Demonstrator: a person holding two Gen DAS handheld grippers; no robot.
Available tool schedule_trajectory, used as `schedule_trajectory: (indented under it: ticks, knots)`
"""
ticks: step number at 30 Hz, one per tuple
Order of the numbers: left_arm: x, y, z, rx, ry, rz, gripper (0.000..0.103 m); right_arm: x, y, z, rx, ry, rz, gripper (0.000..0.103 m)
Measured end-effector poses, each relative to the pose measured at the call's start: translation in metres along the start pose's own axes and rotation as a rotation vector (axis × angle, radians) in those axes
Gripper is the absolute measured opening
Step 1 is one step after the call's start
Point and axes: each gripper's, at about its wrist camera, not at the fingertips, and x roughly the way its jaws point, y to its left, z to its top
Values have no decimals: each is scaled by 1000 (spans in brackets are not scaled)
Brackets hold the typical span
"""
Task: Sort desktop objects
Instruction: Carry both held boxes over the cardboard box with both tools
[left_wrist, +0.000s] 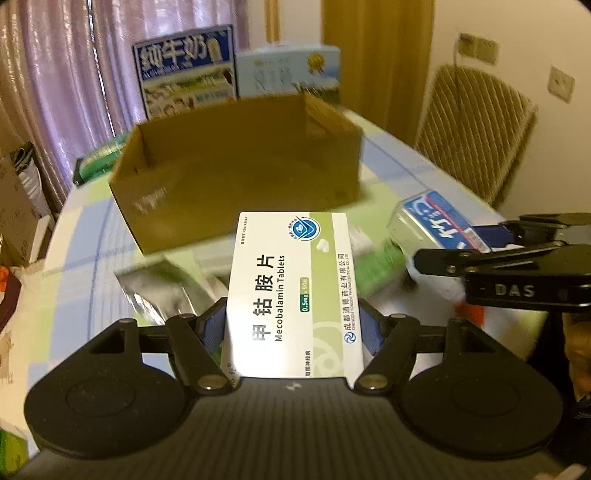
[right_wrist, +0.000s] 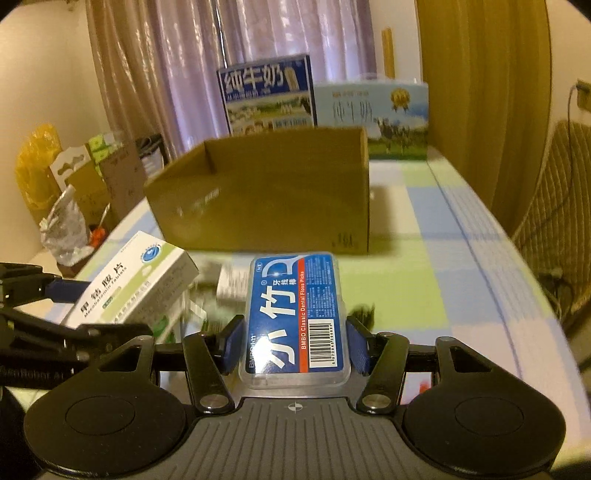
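The left gripper (left_wrist: 293, 328) has its jaws clamped on the white tablet box (left_wrist: 291, 291); the right gripper (right_wrist: 293, 345) grips the blue floss case (right_wrist: 295, 317); both are held just before the open cardboard box (right_wrist: 266, 192) on the table (right_wrist: 443, 266).

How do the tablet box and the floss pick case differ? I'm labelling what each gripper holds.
The tablet box is white and green cardboard; the floss pick case is clear plastic with a blue label. The box has square corners, the case rounded ones. The left gripper holds the box, the right gripper the case. Both are held off the table, facing the open cardboard box.
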Motion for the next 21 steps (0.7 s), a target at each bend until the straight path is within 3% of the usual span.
schedule_trajectory:
  ticks: [11, 15, 21]
  knots:
    - [54, 53, 99, -10, -83, 51, 67, 52, -13, 117, -99, -95, -12, 54]
    - [83, 71, 121, -31, -94, 69, 67, 84, -13, 149, -110, -100, -14, 54]
    - [115, 94, 134, -70, -102, 77, 67, 131, -20, 169, -91, -52, -10, 54]
